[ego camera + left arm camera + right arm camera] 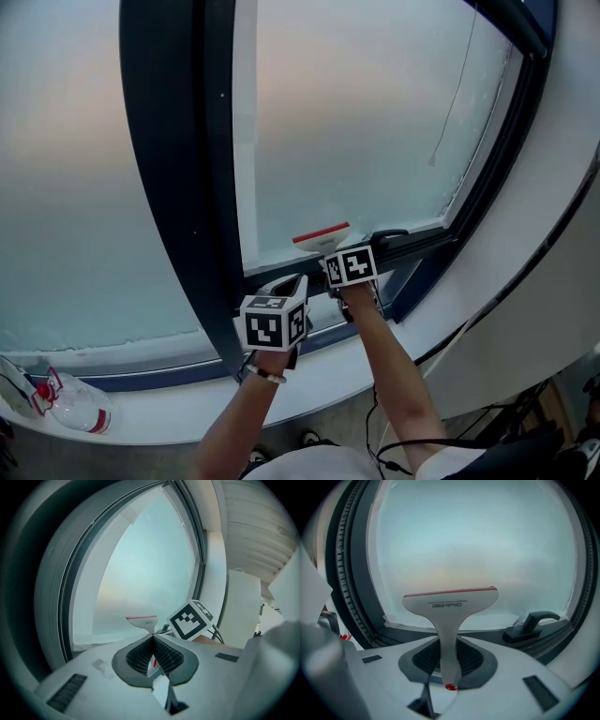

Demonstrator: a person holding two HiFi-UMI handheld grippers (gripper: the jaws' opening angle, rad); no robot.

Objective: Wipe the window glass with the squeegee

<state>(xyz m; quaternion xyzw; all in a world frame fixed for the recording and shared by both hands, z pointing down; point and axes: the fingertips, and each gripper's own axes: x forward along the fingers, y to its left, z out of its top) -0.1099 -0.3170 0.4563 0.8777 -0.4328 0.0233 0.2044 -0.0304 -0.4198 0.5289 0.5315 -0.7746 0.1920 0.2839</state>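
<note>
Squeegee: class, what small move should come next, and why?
Probably raise the right hand-held gripper so the squeegee climbs the glass. The squeegee is clamped by its handle, with the blade low, near the pane's bottom edge, and nearly all the glass lies above it.

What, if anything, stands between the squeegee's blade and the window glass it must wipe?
Nothing visible. The right claw holds the squeegee by its handle, blade up at the lower part of the window glass, with bare pane above. The window handle sits to the lower right, off the glass.
</note>
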